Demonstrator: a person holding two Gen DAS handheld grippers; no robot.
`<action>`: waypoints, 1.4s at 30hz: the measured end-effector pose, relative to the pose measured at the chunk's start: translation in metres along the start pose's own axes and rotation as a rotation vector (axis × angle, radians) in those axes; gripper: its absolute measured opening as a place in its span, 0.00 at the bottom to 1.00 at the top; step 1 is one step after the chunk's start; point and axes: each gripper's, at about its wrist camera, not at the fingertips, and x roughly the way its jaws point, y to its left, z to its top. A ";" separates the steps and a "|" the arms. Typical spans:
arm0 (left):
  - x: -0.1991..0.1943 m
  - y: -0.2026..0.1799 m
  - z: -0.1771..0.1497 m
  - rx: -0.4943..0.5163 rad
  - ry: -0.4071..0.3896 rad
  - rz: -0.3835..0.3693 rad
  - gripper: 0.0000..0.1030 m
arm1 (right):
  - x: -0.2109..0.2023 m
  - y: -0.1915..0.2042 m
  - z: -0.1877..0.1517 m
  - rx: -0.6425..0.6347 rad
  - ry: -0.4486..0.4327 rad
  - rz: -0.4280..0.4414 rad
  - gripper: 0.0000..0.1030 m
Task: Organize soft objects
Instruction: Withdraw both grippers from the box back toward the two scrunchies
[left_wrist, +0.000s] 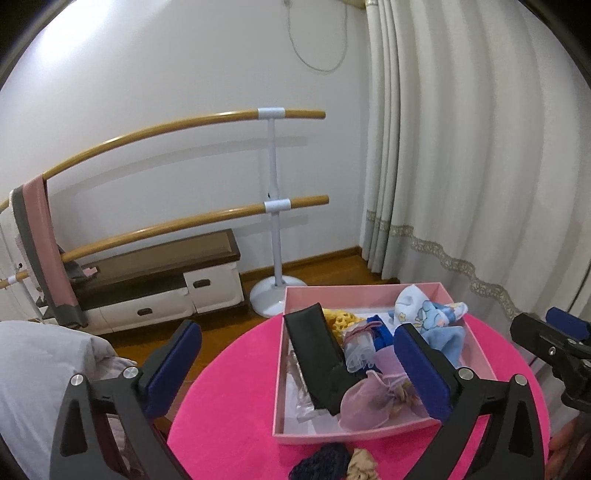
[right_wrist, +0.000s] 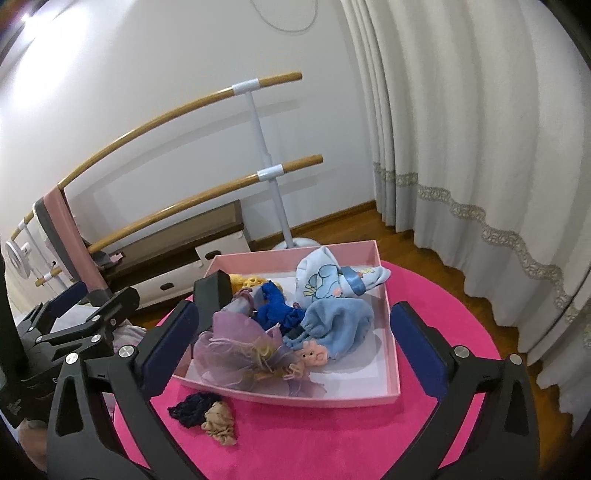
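Note:
A pink box sits on the round pink table. It holds a black pouch, a lilac organza bag, royal-blue fabric, light-blue fleece, a white printed cloth and a small doll face. In front of the box lie a navy scrunchie and a beige one. My right gripper hangs open above the box's near side, holding nothing. My left gripper is open and empty over the box and table.
A two-rail ballet barre stands behind the table with a pink and grey cloth draped over it. A low white cabinet lines the wall. Cream curtains hang at the right. Grey bedding lies at the left.

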 end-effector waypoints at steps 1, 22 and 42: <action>-0.008 0.000 -0.003 0.001 -0.006 0.001 1.00 | -0.006 0.003 -0.001 -0.004 -0.006 -0.003 1.00; -0.208 0.020 -0.100 0.023 -0.100 -0.017 1.00 | -0.161 0.031 -0.054 -0.017 -0.201 -0.018 1.00; -0.320 0.015 -0.137 0.037 -0.126 -0.017 1.00 | -0.229 0.041 -0.109 -0.028 -0.259 -0.072 1.00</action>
